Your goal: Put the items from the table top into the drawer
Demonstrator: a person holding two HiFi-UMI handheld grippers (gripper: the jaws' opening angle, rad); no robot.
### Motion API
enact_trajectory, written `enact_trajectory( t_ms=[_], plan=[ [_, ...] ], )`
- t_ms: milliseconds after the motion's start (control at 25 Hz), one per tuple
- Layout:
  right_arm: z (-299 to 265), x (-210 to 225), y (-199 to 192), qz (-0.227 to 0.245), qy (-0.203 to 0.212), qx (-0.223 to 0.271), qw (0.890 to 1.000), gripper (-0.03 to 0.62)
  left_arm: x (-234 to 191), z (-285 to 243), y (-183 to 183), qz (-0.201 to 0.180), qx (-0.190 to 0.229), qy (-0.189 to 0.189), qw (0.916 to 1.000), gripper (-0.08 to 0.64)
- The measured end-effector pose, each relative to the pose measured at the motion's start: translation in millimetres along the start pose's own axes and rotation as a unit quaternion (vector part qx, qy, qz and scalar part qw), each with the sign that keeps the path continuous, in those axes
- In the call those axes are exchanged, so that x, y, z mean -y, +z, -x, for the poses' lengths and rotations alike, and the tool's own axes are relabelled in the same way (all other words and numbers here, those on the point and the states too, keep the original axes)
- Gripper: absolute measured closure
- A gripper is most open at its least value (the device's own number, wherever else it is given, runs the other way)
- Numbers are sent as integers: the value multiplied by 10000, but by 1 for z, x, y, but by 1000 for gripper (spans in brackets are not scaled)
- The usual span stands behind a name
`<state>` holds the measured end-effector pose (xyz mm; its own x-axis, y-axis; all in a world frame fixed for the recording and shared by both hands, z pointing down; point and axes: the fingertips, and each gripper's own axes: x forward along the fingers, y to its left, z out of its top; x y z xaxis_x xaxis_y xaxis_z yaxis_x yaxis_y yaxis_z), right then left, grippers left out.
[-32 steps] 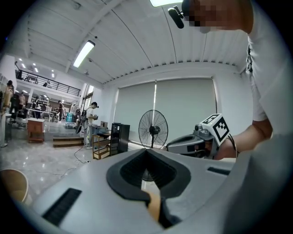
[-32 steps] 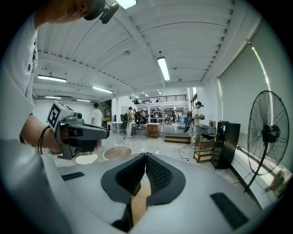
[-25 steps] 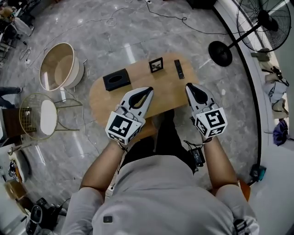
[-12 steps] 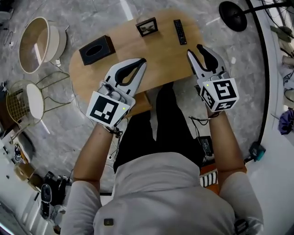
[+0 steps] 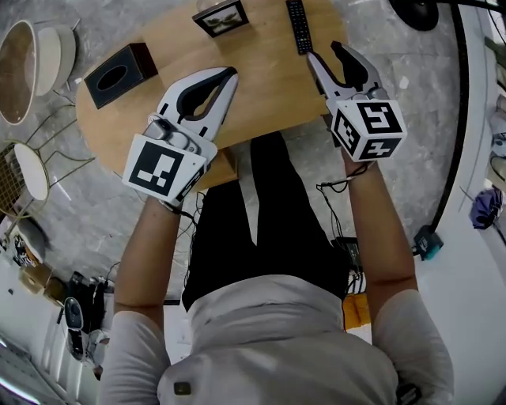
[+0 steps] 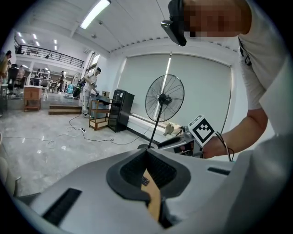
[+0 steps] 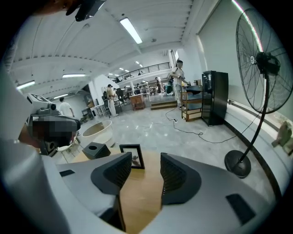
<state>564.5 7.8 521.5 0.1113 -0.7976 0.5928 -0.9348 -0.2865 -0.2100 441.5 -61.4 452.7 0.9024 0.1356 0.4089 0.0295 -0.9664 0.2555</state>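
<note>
**Wooden table [image 5: 261,103], three items: remote [image 5: 298,25] nearest the right gripper [image 5: 326,54]**

The black remote lies just ahead of the right gripper and a little to its left, close to it but not touching. Its long axis runs away from the person, almost along the line in which this gripper points. The jaws of the right gripper stand apart; they have just been opening, and nothing is between them. The left gripper [image 5: 231,73] has its jaws together and holds nothing. The picture frame [image 5: 220,16] is ahead of it and the tissue box [image 5: 118,75] is to its left. I count one remote, one picture frame and one tissue box, all on the table. The drawer I cannot see plainly.
</note>
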Motion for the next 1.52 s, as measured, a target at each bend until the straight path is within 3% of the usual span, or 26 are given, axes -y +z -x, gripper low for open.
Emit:
enact_trajectory(
  t_ms=[400,800,1160,1520],
  plan=[
    [-95,50,-71,-282,-62,-580,9979,345,-41,-65,-62,326,-256,176,9990,551],
    [-164,88,-141,-190,-172,-1155,9930,336,-59,-106,-110,551,-537,255,9967,551],
    [-204,104,-157,-80,-474,-1277,9906,325,-69,-115,-135,766,-593,288,9949,551],
    [-219,108,-156,416,-731,-1198,9892,339,-76,-118,-146,956,-606,376,9929,551]
  ],
)
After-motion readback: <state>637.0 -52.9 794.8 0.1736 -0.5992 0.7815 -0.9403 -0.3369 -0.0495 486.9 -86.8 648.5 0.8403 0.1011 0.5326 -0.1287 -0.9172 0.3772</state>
